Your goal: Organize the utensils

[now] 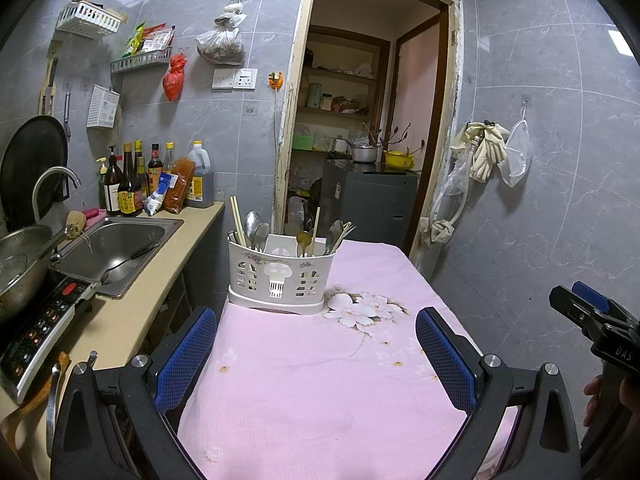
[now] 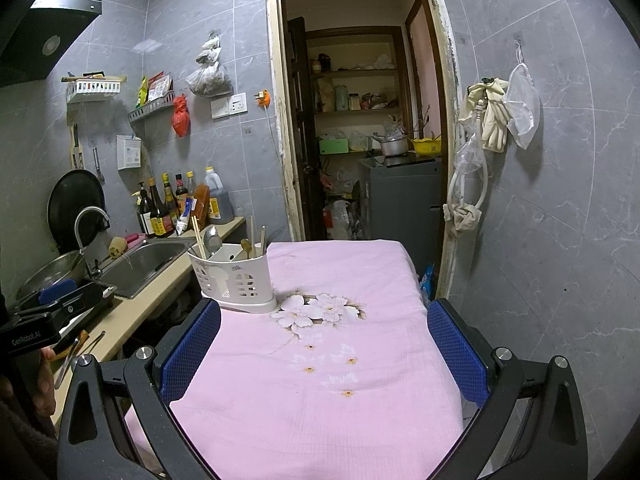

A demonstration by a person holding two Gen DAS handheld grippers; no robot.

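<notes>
The white caddy [image 1: 280,280] stood at the far left of the pink-covered table [image 1: 320,380], spoons [image 1: 256,232] and chopsticks [image 1: 237,220] upright inside. Both the left gripper [image 1: 316,344] and right gripper [image 2: 324,340] were held spread and empty. A slow, level approach was judged best, one utensil being pinched near its top.

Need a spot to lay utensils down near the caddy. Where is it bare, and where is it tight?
Bare: the pink cloth between the white utensil caddy and the open left gripper, and right of the caddy past the printed flowers. Tight: the counter on the left, taken up by sink, induction cooker and bottles.
</notes>
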